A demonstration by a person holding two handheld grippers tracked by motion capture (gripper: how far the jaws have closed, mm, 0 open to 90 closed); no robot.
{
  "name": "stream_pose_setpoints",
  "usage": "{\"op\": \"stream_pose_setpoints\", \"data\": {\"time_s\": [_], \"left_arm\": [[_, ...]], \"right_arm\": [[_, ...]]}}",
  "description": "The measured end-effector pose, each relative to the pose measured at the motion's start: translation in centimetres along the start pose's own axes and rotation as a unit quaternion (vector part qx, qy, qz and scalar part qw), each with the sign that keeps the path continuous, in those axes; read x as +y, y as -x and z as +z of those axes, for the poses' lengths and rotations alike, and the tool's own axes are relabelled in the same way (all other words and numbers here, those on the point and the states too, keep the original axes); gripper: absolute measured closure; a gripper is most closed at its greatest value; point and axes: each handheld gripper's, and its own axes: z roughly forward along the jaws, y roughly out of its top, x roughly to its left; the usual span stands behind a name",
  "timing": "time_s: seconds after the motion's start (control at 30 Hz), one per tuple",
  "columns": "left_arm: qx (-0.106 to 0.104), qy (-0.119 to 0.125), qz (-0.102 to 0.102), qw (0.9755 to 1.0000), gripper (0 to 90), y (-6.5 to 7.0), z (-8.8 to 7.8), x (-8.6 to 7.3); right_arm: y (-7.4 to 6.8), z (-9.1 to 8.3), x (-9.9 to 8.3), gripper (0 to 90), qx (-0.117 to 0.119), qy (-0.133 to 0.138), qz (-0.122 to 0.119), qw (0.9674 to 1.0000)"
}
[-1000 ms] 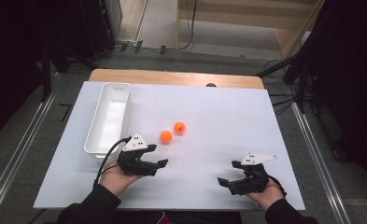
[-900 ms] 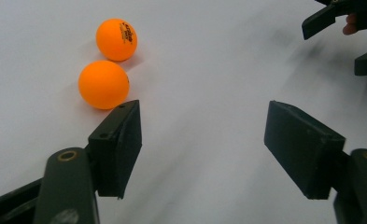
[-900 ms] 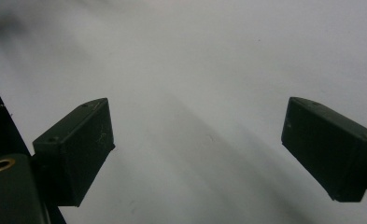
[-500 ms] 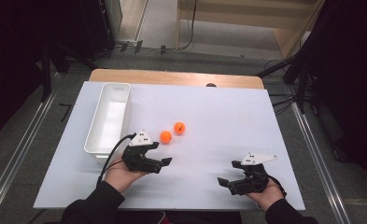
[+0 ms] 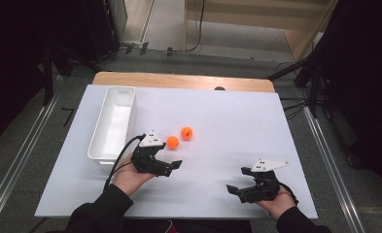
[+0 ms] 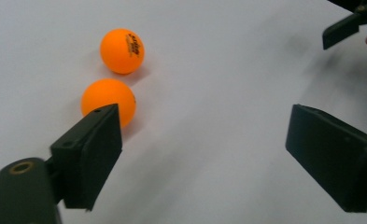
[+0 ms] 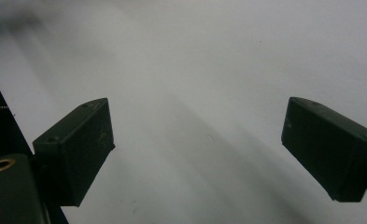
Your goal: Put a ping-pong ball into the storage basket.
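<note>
Two orange balls lie on the white table top [image 5: 237,121], the nearer ball [image 5: 172,142] [image 6: 107,100] and the farther ball [image 5: 186,132] [image 6: 122,50], a little apart. My left gripper [image 5: 173,168] [image 6: 204,130] sits just in front of the nearer ball and points right. Its jaws have just been opening, stand wide and hold nothing, and the nearer ball sits beyond the left jaw. My right gripper [image 5: 238,180] [image 7: 197,121] rests open at the front right over bare table, with nothing between its jaws.
A long white tray [image 5: 112,121] stands at the left, just behind my left hand. A wooden strip [image 5: 179,80] runs along the table's far edge. One jaw of the right gripper [image 6: 342,28] shows at the top right of the left gripper view.
My left gripper has moved a little away from me toward the nearer ball, and its jaws have spread wider. The right gripper and both balls have stayed put.
</note>
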Motion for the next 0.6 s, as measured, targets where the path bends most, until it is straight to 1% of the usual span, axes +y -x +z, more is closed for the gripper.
{"op": "stream_pose_setpoints", "data": {"time_s": [0.03, 0.13, 0.17, 0.2, 0.27, 0.3, 0.33, 0.4, 0.43, 0.47, 0.5, 0.6], "left_arm": [[-0.001, 0.002, -0.007, 1.0, 3.1, -0.2, 0.0, 0.2], [-0.009, -0.001, -0.01, 0.9999, 3.1, -0.5, 0.2, 0.3], [-0.009, -0.007, -0.007, 0.9999, 1.7, -0.6, 0.3, 0.4], [-0.008, -0.007, -0.008, 0.9999, 0.0, -0.6, 0.4, 0.4], [-0.003, -0.009, -0.008, 0.9999, 0.0, -0.7, 0.5, 0.5], [0.002, -0.007, -0.007, 0.9999, 0.0, -0.8, 0.6, 0.6], [0.006, -0.002, -0.002, 1.0, 0.0, -0.8, 0.6, 0.7], [0.0, 0.002, 0.001, 1.0, 0.0, -0.8, 0.7, 0.9], [0.003, 0.0, 0.008, 1.0, 0.0, -0.8, 0.8, 1.2], [0.001, 0.002, 0.004, 1.0, 0.0, -0.9, 1.0, 1.3], [0.004, 0.002, 0.003, 1.0, 0.0, -1.0, 1.0, 1.3], [0.001, -0.002, 0.005, 1.0, 0.0, -1.2, 1.2, 1.5]], "right_arm": [[0.0, 0.0, 0.0, 7.8, 0.001, -0.001, 0.001, 1.0], [0.0, 0.0, 0.0, 7.7, 0.001, 0.0, 0.001, 1.0], [0.0, 0.0, 0.0, 7.8, 0.001, -0.001, 0.001, 1.0], [0.0, 0.0, 0.0, 7.8, 0.001, 0.0, 0.0, 1.0], [0.0, 0.0, 0.0, 7.8, 0.001, 0.0, 0.0, 1.0], [0.0, 0.0, 0.0, 7.8, 0.001, -0.001, 0.0, 1.0], [0.0, 0.0, 0.0, 7.8, 0.001, 0.0, -0.001, 1.0], [0.0, 0.0, 0.0, 7.8, 0.001, 0.001, -0.002, 1.0], [0.0, 0.0, 0.0, 7.8, 0.0, 0.0, -0.002, 1.0], [0.0, 0.0, 0.0, 7.8, 0.001, 0.0, -0.002, 1.0], [0.0, 0.0, 0.0, 7.8, 0.001, 0.0, -0.003, 1.0], [0.0, 0.0, 0.0, 7.8, 0.0, 0.001, -0.002, 1.0]]}}
